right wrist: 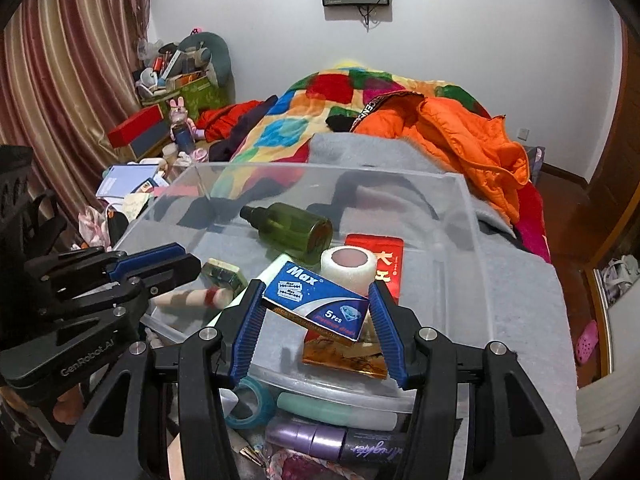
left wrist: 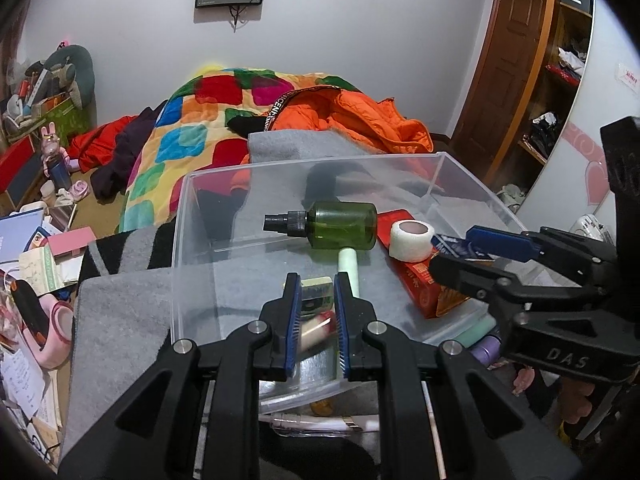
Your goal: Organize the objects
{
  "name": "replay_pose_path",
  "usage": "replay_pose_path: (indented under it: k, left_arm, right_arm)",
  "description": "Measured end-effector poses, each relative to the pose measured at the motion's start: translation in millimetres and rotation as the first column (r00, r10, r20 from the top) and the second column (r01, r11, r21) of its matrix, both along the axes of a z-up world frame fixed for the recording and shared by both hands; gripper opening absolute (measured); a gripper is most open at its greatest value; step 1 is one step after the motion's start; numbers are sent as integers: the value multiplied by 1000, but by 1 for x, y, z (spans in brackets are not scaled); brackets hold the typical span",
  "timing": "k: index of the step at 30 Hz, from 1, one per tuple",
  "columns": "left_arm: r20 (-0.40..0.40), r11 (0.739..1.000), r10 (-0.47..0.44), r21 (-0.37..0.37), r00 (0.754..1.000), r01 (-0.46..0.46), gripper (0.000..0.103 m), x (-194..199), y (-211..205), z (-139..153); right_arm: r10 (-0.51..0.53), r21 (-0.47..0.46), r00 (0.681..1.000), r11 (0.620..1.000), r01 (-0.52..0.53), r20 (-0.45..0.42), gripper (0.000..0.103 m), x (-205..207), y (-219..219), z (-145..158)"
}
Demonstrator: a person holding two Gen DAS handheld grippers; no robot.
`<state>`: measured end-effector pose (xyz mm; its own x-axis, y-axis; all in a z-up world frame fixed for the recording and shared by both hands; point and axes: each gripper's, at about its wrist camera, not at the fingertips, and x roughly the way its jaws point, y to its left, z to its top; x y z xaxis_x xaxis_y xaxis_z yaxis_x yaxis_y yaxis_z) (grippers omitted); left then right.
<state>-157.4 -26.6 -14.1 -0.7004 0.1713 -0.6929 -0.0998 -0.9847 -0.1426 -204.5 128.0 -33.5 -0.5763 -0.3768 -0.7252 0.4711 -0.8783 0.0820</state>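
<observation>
A clear plastic bin [left wrist: 180, 240] [right wrist: 460, 240] sits on a grey cloth. Inside lie a green spray bottle [left wrist: 340, 226] [right wrist: 292, 232], a white tape roll [left wrist: 412, 240] [right wrist: 348, 268], a red box [left wrist: 416, 280] [right wrist: 380, 256], a small yellow-green block [left wrist: 316, 294] [right wrist: 224, 274] and a pink-striped tube [left wrist: 316, 330] [right wrist: 192, 298]. My left gripper [left wrist: 316, 284] [right wrist: 168, 264] hovers over the block, jaws slightly apart, holding nothing. My right gripper [right wrist: 316, 292] [left wrist: 452, 248] is shut on a blue Max razor-blade box [right wrist: 316, 304] [left wrist: 460, 248] over the bin.
Loose items lie in front of the bin: a teal tape ring [right wrist: 250, 404], a mint tube [right wrist: 332, 410] and purple cosmetics [right wrist: 320, 438]. A colourful quilt [left wrist: 192, 132] and orange jacket [left wrist: 360, 120] lie beyond. Clutter covers the left side [left wrist: 36, 260].
</observation>
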Motion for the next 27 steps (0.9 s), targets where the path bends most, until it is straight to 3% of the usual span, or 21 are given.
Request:
replay_pose_path:
  k: [3,11,18,22,27]
  left_arm:
    - [-6,1000,0,3,1000,0,25,3,0,2]
    - [-80,996,12,-89,997,-19,54,25,11,17]
    - [-130,994,23,-102,991,-37,63,45,14,31]
    - [-147,995,26,-90,989,-40,69,56,14,37]
    - [-158,996,33,-78,987,-46,76,71,15,41]
  right_arm:
    - [-4,8,1000,1000,4,4,49,0,0,-2]
    - [-10,14,1000,1000,10,-3,51,2,2,0]
    - [-23,8,999,1000,23,-40,55,17,13,13]
    - [-33,13,996,999,34,-83,67,30,20,24]
    - [-42,6,992,999,43,-121,69,47,33,34]
